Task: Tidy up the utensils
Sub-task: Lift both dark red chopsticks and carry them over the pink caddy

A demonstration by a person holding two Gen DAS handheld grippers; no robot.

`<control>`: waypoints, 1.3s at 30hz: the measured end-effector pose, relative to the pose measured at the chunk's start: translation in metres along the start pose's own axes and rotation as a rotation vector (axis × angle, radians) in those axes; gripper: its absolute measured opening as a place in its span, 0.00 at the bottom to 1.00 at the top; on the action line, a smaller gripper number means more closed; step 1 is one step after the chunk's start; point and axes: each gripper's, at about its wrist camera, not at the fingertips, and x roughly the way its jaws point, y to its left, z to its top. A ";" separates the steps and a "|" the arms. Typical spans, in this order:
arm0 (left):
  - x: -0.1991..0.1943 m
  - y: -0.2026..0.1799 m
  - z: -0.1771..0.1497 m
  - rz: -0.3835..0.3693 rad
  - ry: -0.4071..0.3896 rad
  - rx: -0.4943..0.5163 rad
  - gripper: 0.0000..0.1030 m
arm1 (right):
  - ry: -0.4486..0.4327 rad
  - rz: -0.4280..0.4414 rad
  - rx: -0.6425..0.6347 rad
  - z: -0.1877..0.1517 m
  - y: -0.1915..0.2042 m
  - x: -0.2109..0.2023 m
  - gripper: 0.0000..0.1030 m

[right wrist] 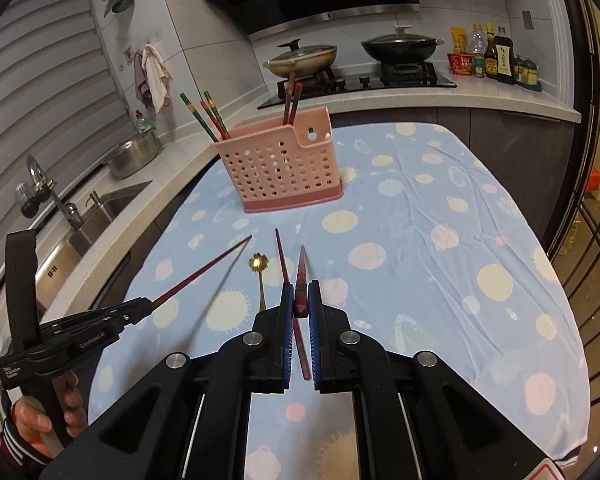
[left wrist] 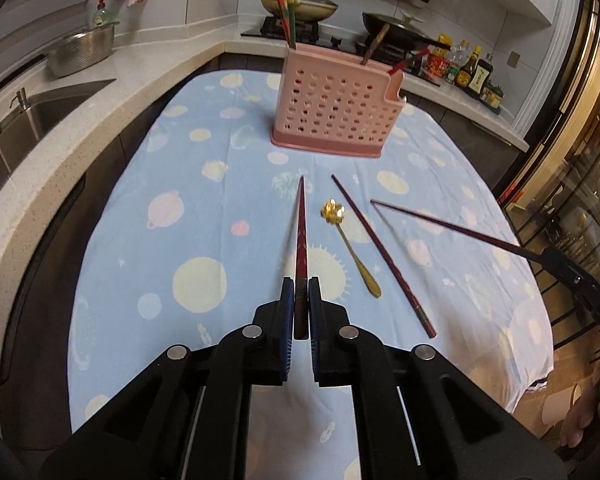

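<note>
A pink perforated utensil holder stands on the blue spotted cloth, with several chopsticks upright in it. My left gripper is shut on a dark red chopstick that points toward the holder. My right gripper is shut on a second dark red chopstick, held above the cloth. Between them, flat on the cloth, lie a gold flower-headed spoon and a third dark red chopstick.
A pale counter with a steel sink and a metal bowl curves along the left. Behind the holder is a stove with two pans, and sauce bottles stand at the back right. A hand grips the left tool.
</note>
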 end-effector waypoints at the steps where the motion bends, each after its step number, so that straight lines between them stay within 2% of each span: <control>1: -0.007 0.000 0.007 -0.006 -0.020 -0.007 0.07 | -0.015 0.005 0.001 0.006 0.001 -0.004 0.07; 9: -0.052 0.000 0.068 -0.038 -0.173 -0.014 0.07 | -0.163 0.031 -0.021 0.064 0.010 -0.032 0.07; 21: -0.075 -0.018 0.150 -0.018 -0.319 0.055 0.07 | -0.293 0.087 -0.033 0.136 0.018 -0.041 0.07; 25: -0.079 -0.025 0.177 -0.016 -0.368 0.068 0.07 | -0.356 0.076 -0.040 0.165 0.021 -0.042 0.07; 32: -0.087 -0.042 0.229 -0.020 -0.472 0.090 0.07 | -0.472 0.086 -0.018 0.218 0.024 -0.035 0.07; 39: -0.074 -0.058 0.277 -0.006 -0.528 0.121 0.07 | -0.517 0.084 -0.020 0.258 0.034 -0.005 0.07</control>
